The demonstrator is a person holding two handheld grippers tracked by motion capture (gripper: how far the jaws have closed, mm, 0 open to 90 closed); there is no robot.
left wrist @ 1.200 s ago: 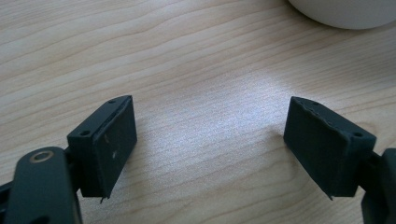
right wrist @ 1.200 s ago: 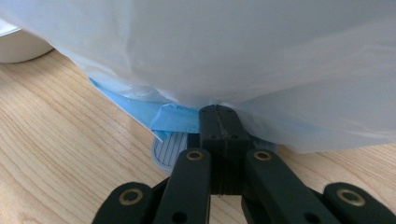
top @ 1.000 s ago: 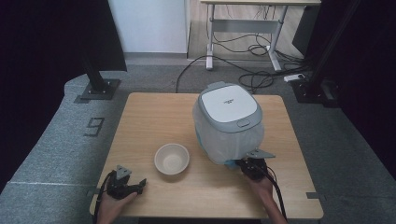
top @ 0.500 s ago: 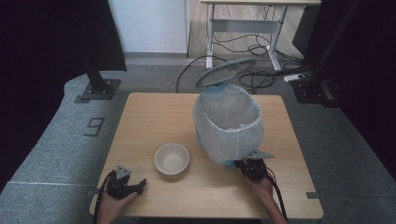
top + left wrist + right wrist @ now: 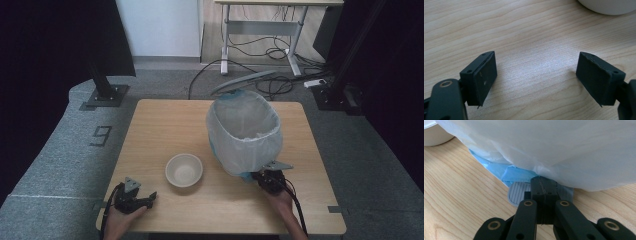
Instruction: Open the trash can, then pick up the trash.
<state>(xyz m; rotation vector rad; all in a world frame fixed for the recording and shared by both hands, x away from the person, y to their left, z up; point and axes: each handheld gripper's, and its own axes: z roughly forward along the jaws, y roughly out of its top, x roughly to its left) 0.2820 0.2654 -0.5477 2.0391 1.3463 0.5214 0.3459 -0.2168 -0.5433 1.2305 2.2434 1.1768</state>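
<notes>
While the wooden table [image 5: 165,125] is carrying everything, a pedal bin [image 5: 245,132] lined with a white bag is standing on its right half with its lid [image 5: 243,80] swung up behind. A small white bowl [image 5: 184,170] is sitting just left of the bin. The right gripper [image 5: 541,187], jaws pressed together, is bearing down on the bin's grey pedal [image 5: 517,193]. The left gripper [image 5: 536,75] is resting spread wide and empty near the bowl.

left claw [image 5: 536,75] gapes wide; right claw [image 5: 543,188] has its jaws pressed together
</notes>
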